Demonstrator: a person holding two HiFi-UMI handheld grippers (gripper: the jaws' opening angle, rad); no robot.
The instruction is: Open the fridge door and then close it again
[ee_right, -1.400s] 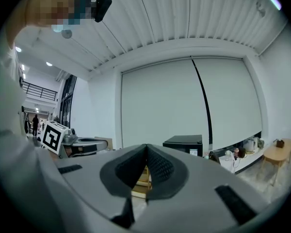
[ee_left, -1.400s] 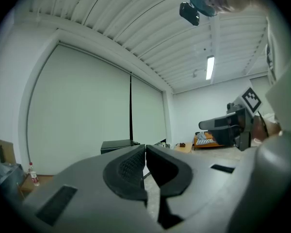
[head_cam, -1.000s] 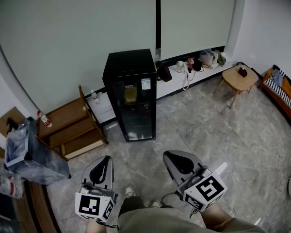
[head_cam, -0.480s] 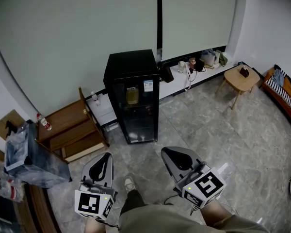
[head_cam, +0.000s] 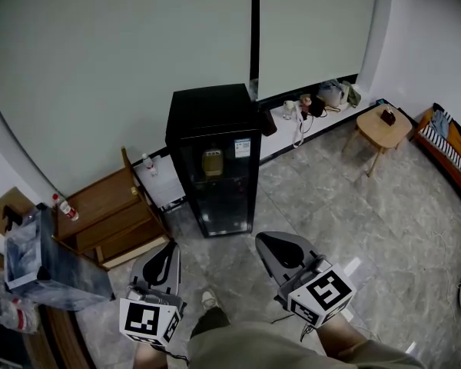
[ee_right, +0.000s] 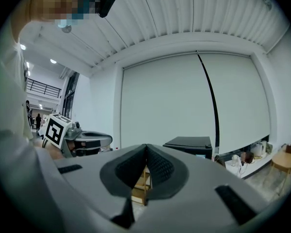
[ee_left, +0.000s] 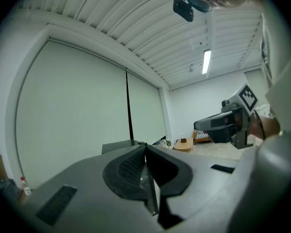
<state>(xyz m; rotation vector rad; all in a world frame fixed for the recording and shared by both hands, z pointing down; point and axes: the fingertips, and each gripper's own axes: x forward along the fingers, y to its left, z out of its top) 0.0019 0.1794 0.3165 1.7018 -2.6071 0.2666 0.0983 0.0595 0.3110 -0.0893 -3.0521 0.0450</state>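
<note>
Both grippers are held low in front of the person, the left gripper [head_cam: 169,247] and the right gripper [head_cam: 263,241] side by side. Each one is squeezed tight, with nothing caught in it. The black fridge [head_cam: 215,156] is seen just ahead of them, stood against the pale wall, and its glass door [head_cam: 221,187] is closed. A wooden shelf [head_cam: 107,210] is set just beside the fridge on the left, with a bottle [head_cam: 61,205] on top. A small round table [head_cam: 380,124] is placed well off to the right on the grey floor [head_cam: 330,198].
</note>
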